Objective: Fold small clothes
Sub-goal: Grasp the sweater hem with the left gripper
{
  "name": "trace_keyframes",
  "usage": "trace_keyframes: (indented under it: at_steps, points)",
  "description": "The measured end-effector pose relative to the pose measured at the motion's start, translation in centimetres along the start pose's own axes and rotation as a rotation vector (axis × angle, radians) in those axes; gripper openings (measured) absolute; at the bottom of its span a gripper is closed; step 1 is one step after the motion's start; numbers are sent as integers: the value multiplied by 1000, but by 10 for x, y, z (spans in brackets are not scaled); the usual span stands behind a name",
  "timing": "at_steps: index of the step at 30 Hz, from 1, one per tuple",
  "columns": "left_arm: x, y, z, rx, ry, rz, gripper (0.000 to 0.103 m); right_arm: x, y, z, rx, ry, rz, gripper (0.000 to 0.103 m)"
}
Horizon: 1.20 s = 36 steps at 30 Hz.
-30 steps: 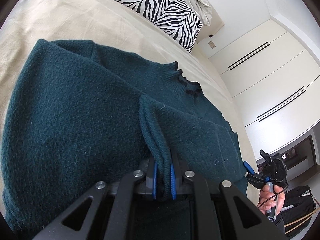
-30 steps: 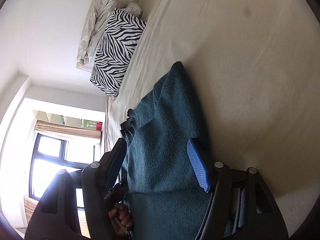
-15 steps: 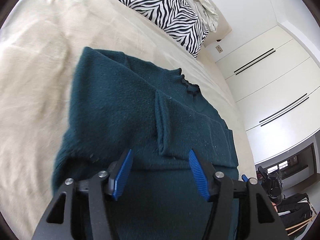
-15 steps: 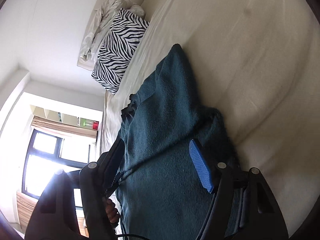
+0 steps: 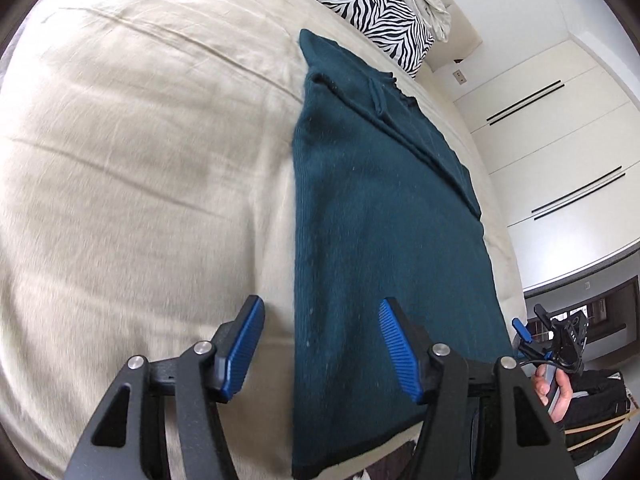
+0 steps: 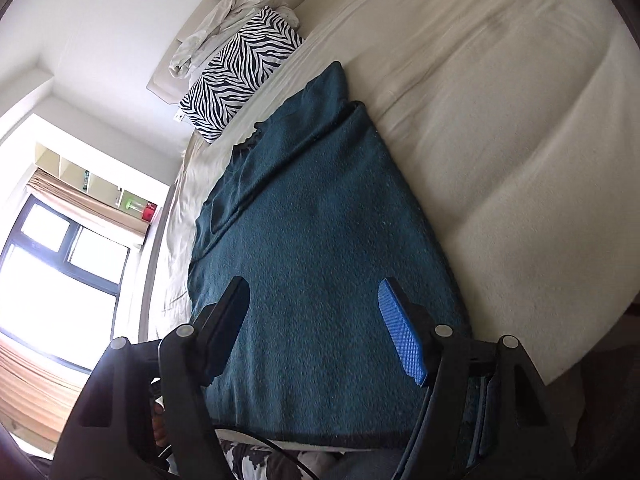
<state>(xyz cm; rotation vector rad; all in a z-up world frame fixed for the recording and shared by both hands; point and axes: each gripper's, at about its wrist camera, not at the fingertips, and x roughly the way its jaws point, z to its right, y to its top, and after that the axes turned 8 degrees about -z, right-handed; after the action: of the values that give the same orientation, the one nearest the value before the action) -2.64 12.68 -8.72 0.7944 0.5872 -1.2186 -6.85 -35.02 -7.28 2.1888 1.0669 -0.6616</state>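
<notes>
A dark teal knitted sweater (image 5: 380, 216) lies flat on the beige bed, folded lengthwise into a long strip with its collar at the far end; it also shows in the right wrist view (image 6: 320, 248). My left gripper (image 5: 322, 346) is open and empty, above the sweater's near left edge by the hem. My right gripper (image 6: 314, 328) is open and empty over the sweater's near end. The right gripper also shows at the left wrist view's right edge (image 5: 556, 332), held in a hand.
The beige bed (image 5: 140, 160) spreads wide to the left of the sweater. A zebra-print pillow (image 5: 368, 8) and a white crumpled cloth (image 6: 224, 28) lie at the headboard. White wardrobe doors (image 5: 560, 152) stand beyond the bed. A window (image 6: 52, 264) is at the left.
My left gripper let go of the folded sleeve, opened and pulled back toward the hem. The sweater now lies as a narrower strip. My right gripper stayed open and drew back.
</notes>
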Motion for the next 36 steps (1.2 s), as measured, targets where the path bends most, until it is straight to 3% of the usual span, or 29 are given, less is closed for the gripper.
trace_keyframes:
  at_steps: [8,14,16,23,25,31,35,36]
  points:
    - [-4,-36,1,-8,-17,-85,62,-37,-42,24,15,-127,7,66]
    - [0,-38,-3,-31,-29,-108,45,-48,-54,43,53,-169,0,66]
    - [2,-36,-3,-35,-30,-121,36,-51,-55,47,63,-171,1,66]
    - [8,-36,6,-6,-17,-147,33,-46,-53,59,86,-175,-49,66]
    - [9,-35,6,-10,-19,-155,23,-41,-52,61,104,-158,-54,66]
    - [13,-37,4,-14,-38,-176,11,-33,-50,54,92,-111,-73,65]
    - [13,-39,8,6,-32,-173,8,-29,-50,43,55,-117,-91,51]
    - [14,-39,9,8,-33,-171,8,-28,-51,40,45,-121,-96,43]
